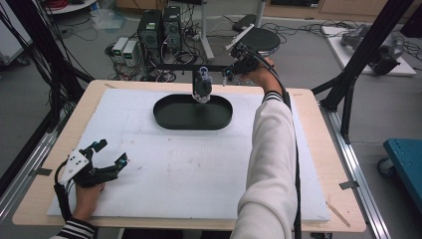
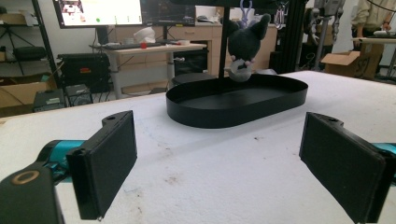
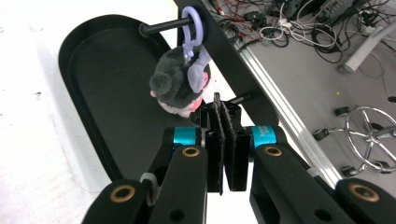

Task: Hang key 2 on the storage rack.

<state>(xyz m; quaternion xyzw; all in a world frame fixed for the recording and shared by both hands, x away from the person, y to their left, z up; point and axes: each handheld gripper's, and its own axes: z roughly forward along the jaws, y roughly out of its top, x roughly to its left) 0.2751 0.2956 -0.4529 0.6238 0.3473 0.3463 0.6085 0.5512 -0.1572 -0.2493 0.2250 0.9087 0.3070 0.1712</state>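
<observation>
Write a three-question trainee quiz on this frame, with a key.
1. True or false: the plush toy lies flat in the black tray.
2. Which gripper has its jaws wide apart: A the left gripper, B the right gripper?
3. What does the toy's purple clip hang on?

Key:
1. False; it hangs above the tray.
2. A; the right gripper's jaws are closed together, with nothing visibly between them.
3. A black peg on the rack behind the tray.
</observation>
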